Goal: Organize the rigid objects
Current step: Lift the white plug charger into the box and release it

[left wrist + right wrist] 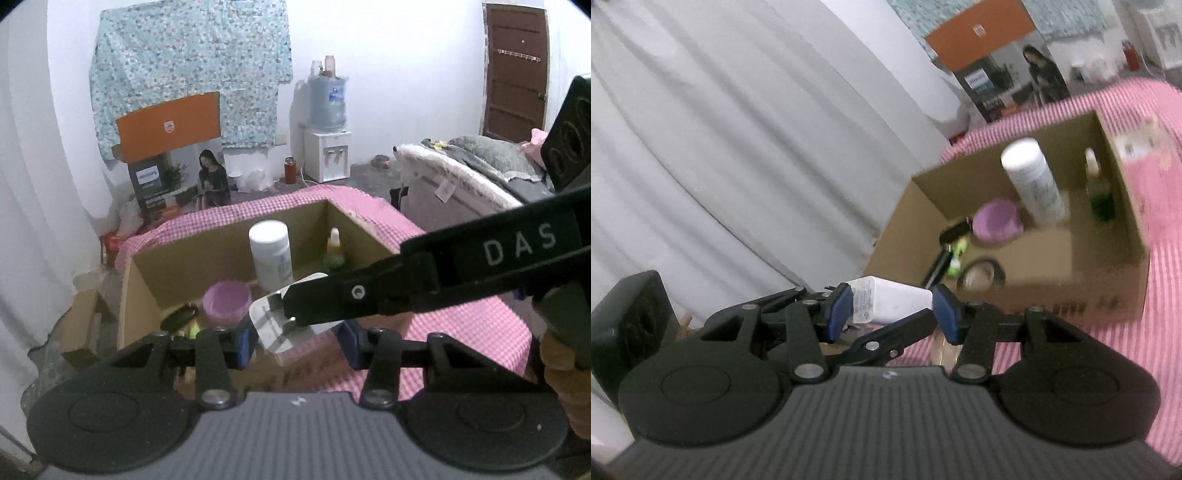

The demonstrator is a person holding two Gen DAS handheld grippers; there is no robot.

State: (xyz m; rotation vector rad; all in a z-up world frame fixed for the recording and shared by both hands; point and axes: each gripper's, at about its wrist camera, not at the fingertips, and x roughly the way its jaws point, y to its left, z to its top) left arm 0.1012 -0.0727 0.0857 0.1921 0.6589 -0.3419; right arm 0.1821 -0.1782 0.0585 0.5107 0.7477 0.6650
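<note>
Charger [886, 300] hangs short of the box [1071, 291], pinched between both your grippers, left [295, 334] and right [892, 308], each half-closed on it so it can't twist

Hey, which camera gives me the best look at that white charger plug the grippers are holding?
The right wrist view: the white charger plug lies broadside between the right gripper pads, its printed label facing the camera. In the left wrist view the plug is partly hidden behind the right gripper's black finger.
</note>
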